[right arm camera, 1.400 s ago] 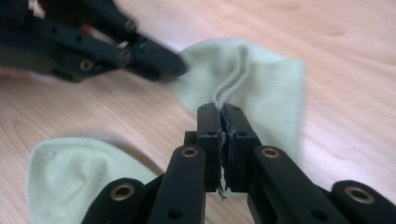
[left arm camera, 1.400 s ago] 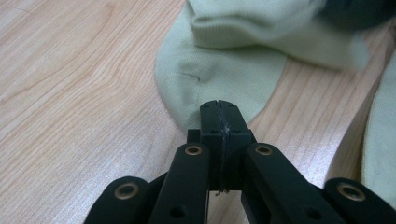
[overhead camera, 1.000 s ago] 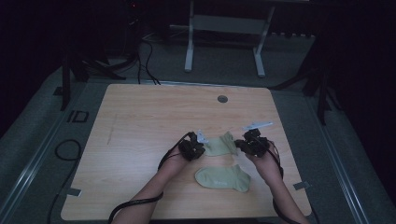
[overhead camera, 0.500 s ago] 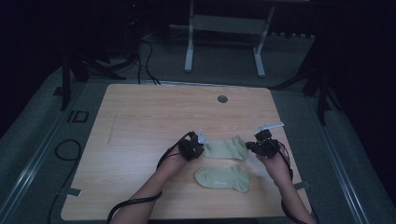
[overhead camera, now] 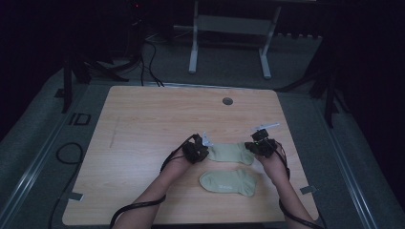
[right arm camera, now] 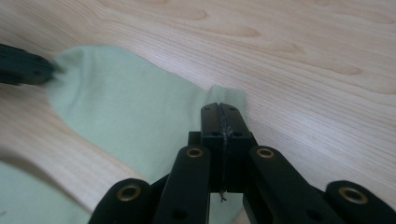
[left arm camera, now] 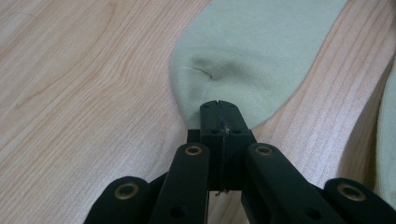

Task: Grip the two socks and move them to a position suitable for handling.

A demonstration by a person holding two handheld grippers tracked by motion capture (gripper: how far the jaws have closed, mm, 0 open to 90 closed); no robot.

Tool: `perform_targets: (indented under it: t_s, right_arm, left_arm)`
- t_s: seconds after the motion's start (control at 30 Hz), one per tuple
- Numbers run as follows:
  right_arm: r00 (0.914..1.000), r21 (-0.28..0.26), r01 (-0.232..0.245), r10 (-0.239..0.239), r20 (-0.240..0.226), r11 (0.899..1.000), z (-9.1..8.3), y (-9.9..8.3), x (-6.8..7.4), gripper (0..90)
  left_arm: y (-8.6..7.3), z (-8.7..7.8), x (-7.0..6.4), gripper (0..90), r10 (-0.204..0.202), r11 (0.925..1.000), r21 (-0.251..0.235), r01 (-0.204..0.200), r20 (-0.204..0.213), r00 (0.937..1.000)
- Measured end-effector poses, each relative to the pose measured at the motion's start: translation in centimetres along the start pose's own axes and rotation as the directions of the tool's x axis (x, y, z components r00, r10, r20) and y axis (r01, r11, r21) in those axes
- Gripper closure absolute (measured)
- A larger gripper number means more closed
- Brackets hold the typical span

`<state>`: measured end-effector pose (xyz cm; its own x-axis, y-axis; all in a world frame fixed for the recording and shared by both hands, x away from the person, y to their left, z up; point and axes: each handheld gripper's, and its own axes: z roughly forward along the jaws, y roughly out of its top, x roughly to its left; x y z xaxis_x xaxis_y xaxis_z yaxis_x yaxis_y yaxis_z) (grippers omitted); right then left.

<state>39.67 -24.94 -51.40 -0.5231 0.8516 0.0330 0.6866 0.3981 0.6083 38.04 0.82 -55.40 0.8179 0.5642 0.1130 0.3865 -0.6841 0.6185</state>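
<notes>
A pale green sock (overhead camera: 230, 153) lies stretched flat between the two grippers on the wooden table (overhead camera: 143, 129). My left gripper (overhead camera: 199, 151) is shut on its left end, the toe (left arm camera: 243, 60). My right gripper (overhead camera: 253, 147) is shut on its right end, the cuff (right arm camera: 140, 126). The left gripper's jaw tip (right arm camera: 28, 69) shows at the sock's far end in the right gripper view. A second pale green sock (overhead camera: 228, 182) lies flat just nearer the table's front edge, untouched; its edge (left arm camera: 387, 154) shows at the right in the left gripper view.
A round grommet (overhead camera: 228, 101) sits in the tabletop near the far edge. A white metal stand (overhead camera: 229, 43) and cables (overhead camera: 143, 57) are on the floor beyond the table. Both forearms come in over the front edge.
The grippers have moved apart, drawing the far sock from a bunched shape out into a flat strip. The near sock has not moved.
</notes>
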Motion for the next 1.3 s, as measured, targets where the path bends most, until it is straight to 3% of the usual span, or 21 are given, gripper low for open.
perform_targets:
  t_s: [0.27, 0.6, 0.7, 0.77, 0.9, 1.0, 1.13, 1.2, 1.3]
  right_arm:
    - [0.9996, 0.079, -0.01, 0.008, 0.028, 0.997, 3.2, -0.3, -0.5, 89.7]
    - [0.9986, 0.07, -0.034, 0.031, 0.044, 0.997, 3.0, -0.5, -1.2, 89.4]
    - [0.9988, 0.064, -0.045, 0.043, 0.025, 0.997, 3.0, -0.4, -1.2, 81.7]
    - [0.9979, 0.053, -0.054, 0.052, 0.039, 0.997, 2.7, -0.4, -1.2, 71.8]
    - [0.9972, 0.031, -0.068, 0.067, 0.032, 0.997, 2.1, -0.5, -1.4, 64.3]
    - [0.9982, 0.03, -0.055, 0.055, 0.023, 0.998, 1.7, -0.6, -1.5, 58.8]
    - [0.9985, 0.018, -0.053, 0.054, -0.01, 0.998, 0.7, -0.9, -1.3, 56.7]
    - [0.9988, 0.016, -0.039, 0.04, -0.03, 0.999, 0.3, -1.2, -1.2, 55.3]
    - [0.9987, 0.018, -0.023, 0.024, -0.045, 1.0, -0.2, -1.6, -0.8, 54.0]
  left_arm:
    - [0.1, 0.0, 0.2, 89.3, 0.003, 0.9999, 0.01, -0.003, 0.0, 1.0]
    - [0.1, 0.1, 0.2, 89.3, -0.015, 0.9999, 0.002, 0.015, 0.002, 0.9999]
    - [0.2, 0.1, 0.2, 89.0, -0.034, 0.9994, 0.003, 0.034, 0.019, 0.9993]
    - [0.4, 0.0, 0.1, 76.3, -0.059, 0.9982, -0.008, 0.059, 0.038, 0.9975]
    - [0.7, -0.5, -0.1, 59.4, -0.099, 0.9948, -0.017, 0.1, 0.036, 0.9944]
    - [0.7, -0.6, -0.2, 53.5, -0.107, 0.9941, -0.012, 0.108, 0.036, 0.9936]
    - [0.3, -1.4, -0.1, 45.3, -0.14, 0.9898, -0.014, 0.142, 0.068, 0.9878]
    - [0.2, -2.2, -0.1, 41.1, -0.135, 0.9906, -0.014, 0.136, 0.054, 0.9893]
    - [0.3, -3.1, -0.2, 37.0, -0.134, 0.9907, -0.014, 0.136, 0.068, 0.9886]
